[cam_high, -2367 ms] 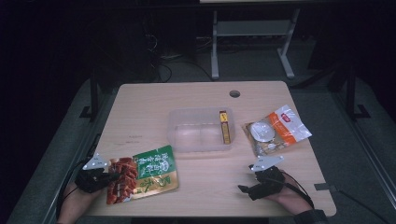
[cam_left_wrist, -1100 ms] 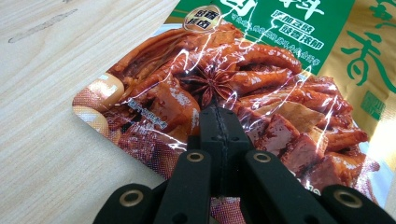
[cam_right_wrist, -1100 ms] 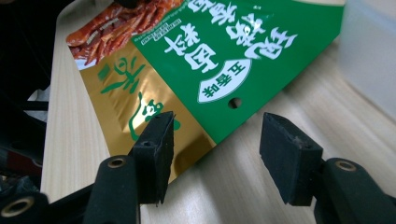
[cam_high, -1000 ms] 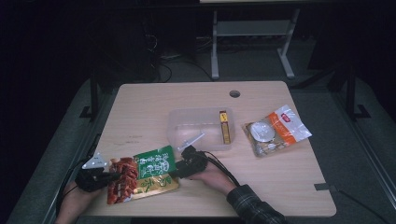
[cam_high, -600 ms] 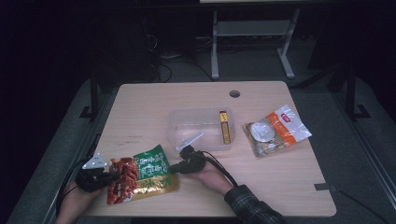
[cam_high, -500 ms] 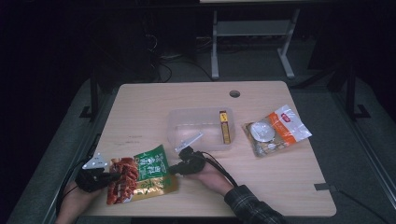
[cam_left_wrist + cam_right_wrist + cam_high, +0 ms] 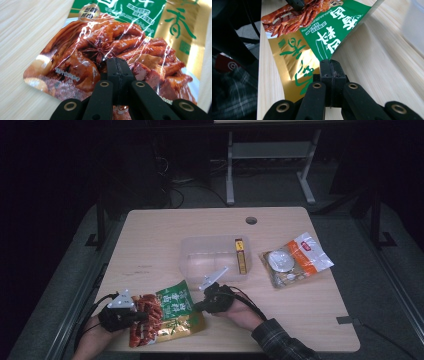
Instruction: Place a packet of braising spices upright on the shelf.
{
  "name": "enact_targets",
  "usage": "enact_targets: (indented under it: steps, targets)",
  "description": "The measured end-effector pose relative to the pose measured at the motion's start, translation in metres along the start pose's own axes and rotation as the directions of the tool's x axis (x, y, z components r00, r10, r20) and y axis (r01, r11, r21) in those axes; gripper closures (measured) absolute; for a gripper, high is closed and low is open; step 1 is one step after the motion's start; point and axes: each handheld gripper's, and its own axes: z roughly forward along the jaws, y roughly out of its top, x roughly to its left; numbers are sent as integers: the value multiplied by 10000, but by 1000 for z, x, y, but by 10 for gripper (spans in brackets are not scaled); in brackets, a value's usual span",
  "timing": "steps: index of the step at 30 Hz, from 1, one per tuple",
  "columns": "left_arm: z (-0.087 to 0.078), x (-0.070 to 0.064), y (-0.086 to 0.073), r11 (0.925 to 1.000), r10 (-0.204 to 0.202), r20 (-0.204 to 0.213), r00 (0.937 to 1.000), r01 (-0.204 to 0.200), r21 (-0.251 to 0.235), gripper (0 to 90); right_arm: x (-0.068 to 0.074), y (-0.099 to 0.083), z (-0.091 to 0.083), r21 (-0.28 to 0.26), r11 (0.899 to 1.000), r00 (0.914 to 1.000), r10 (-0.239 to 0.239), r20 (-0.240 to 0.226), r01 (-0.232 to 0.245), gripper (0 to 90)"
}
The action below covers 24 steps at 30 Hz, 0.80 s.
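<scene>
Tongs on both sides are clamped on the same thing: a glossy green, gold and red foil snack pouch (image 7: 166,314) lying at the near left of the pale wooden table (image 7: 150,240). The left tongs (image 7: 141,316) have their black jaws pressed together on the pouch's left, red-printed end; in the left gripper view the pouch (image 7: 120,37) spreads out beyond the closed jaws, printed with braised meat. The right tongs (image 7: 196,308) pinch the pouch's right edge, and in the right gripper view the green and gold side (image 7: 312,50) lifts off the table at that edge, while the left tongs (image 7: 297,3) hold the far end.

Farther out, near the table's middle, stands a clear plastic rectangular tub (image 7: 200,262) with a narrow yellow and brown packet (image 7: 240,256) inside along its right wall. Well apart to the right lies a transparent bag with an orange and white label (image 7: 295,262), a round pale item showing through it. A small round hole (image 7: 251,220) sits near the far edge.
</scene>
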Motion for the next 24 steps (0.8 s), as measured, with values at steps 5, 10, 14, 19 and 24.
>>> enact_targets:
  steps: [5, 10, 14, 19, 24]
  targets:
    - [11, -10, 14, 9992, 393, 446, 9982, -392, -19, 900, -2, -16, -23, 173, 9998, 9995, 114, 282, -119, 900]
    - [19, -13, 27, 9982, 597, 658, 9960, -590, -129, 900, -7, -36, -47, 251, 9994, 9974, 213, 685, -230, 900]
    - [24, -11, 38, 9975, 641, 720, 9953, -618, -334, 899, -11, -50, -65, 178, 9992, 9955, 328, 893, -345, 900]
    - [31, -7, 57, 9945, 822, 842, 9931, -762, -719, 821, -18, -62, -82, 195, 9998, 9927, 61, 1207, -85, 900]
    - [40, -4, 75, 9892, 1023, 976, 9900, -909, -1150, 664, -16, -57, -86, -66, 9995, 9913, -287, 1286, 298, 900]
